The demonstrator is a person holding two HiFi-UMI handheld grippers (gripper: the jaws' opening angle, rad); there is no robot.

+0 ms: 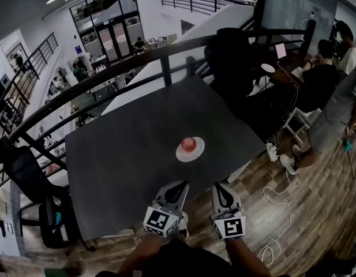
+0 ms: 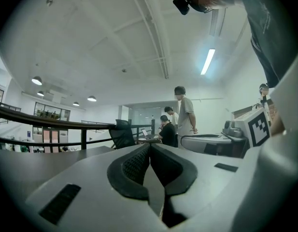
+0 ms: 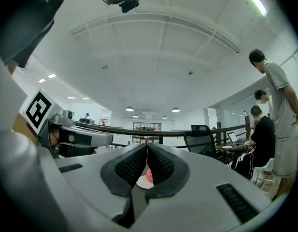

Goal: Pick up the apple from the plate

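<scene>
Right claw (image 3: 147,148), ribbed pads (image 3: 131,167); round apple (image 1: 188,143)

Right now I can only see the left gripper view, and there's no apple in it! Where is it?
Observer: The head view shows the apple sitting on a white plate, out on the dark table.
Operator: Is my claw close to it?
Observer: No. The left claw is about at the table's near edge, well short of the plate.
Operator: What about the other claw?
Observer: The right claw is shut and empty. Its own view looks straight at the apple, which is farther off and not touching the claw.
</scene>
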